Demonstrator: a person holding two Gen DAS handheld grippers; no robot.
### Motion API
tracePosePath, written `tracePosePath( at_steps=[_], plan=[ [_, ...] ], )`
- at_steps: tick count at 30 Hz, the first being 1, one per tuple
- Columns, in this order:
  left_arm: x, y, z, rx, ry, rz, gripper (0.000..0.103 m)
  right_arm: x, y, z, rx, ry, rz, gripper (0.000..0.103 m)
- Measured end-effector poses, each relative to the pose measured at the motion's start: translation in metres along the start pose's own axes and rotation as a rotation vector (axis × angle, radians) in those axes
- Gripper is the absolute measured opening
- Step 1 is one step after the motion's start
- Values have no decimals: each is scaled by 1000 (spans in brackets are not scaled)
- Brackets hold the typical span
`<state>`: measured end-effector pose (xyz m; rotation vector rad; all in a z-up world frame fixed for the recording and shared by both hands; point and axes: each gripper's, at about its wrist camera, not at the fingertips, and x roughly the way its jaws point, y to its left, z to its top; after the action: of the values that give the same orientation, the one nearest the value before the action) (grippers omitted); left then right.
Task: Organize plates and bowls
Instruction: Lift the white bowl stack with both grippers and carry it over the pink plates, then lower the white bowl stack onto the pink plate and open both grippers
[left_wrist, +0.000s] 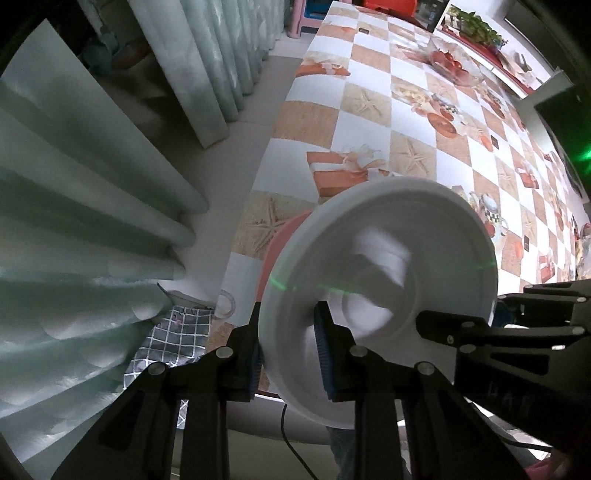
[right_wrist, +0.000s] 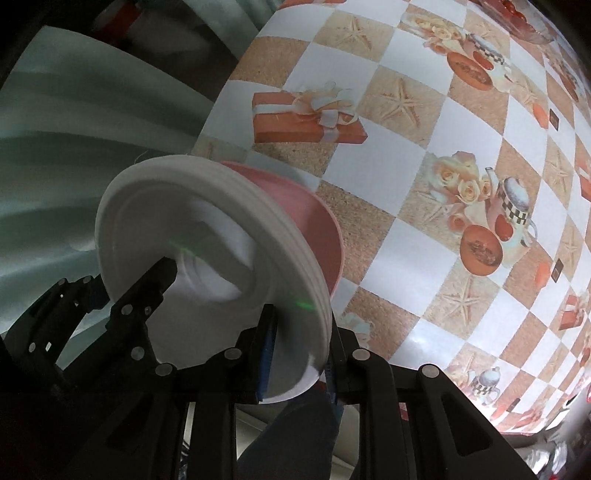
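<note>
left tongs: the left gripper (left_wrist: 291, 350) is clamped on the rim of the stack of white plates (left_wrist: 376, 295), one blue pad (left_wrist: 324, 354) pressed on the plate face, the other finger behind the rim.
right tongs: the right gripper (right_wrist: 301, 354) pinches the opposite edge of the same stack (right_wrist: 207, 258); one finger sits on the face, the other behind the layered rims.
white plates: several stacked together, tipped up nearly on edge, held between both tools above the near edge of the table; the centre looks smeared with blur.
pink bowl: a pink bowl (right_wrist: 317, 229) sits just behind the plates; whether it touches them i cannot tell. in the left wrist view only a sliver of it (left_wrist: 280, 243) shows past the rim.
table: a checkered tablecloth (left_wrist: 369, 122) with starfish, gift boxes and teapots printed on it.
far end: a glass bowl (left_wrist: 456, 64) with red fruit stands well apart from the plates.
side of room: pale green curtains (left_wrist: 92, 229) hang beside the table, a grey checked cloth (left_wrist: 170, 339) below them.
</note>
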<state>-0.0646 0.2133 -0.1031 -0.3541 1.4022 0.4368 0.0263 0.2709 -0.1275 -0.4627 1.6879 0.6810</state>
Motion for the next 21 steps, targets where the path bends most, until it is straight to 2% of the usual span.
tracePosePath(
  at_steps=[21],
  plan=[
    [20,-2,-4,1,41,24,28,23,11,2,-22,35,-15,25]
  ],
)
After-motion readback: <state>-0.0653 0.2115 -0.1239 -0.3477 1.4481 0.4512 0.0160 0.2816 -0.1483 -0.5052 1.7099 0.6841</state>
